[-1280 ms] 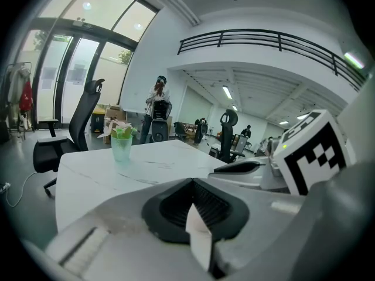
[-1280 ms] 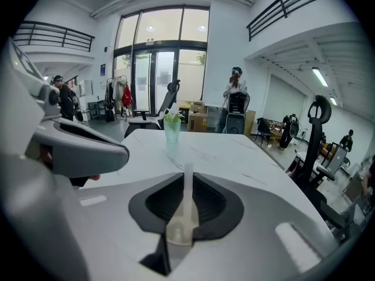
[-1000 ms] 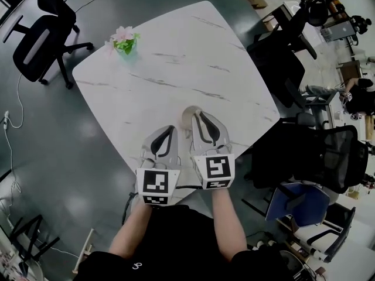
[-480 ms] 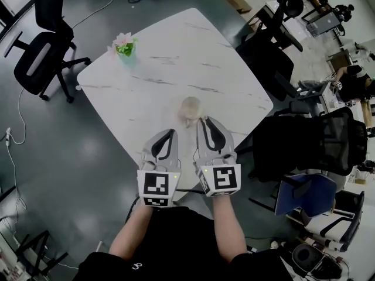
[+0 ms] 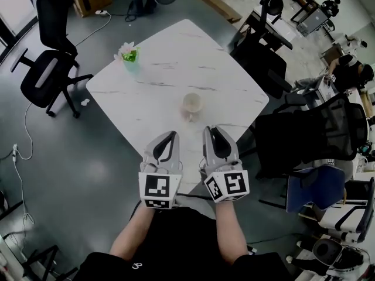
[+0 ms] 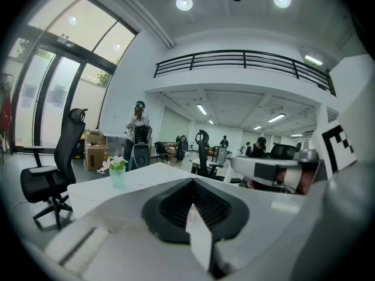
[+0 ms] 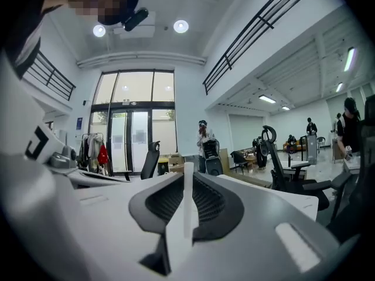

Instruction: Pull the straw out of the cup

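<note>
White straw [image 7: 188, 195], beige cup [image 5: 191, 103], grey-veined white table [image 5: 176, 63].

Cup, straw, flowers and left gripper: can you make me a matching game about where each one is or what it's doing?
Things:
1. cup
2. straw
3. flowers
4. left gripper

Places or states:
A. near the table's left corner
B. between the right gripper's jaws
C. shut, holding nothing
D. near the middle of the table

Pairs: 1-D, 2-B, 3-A, 4-C
</note>
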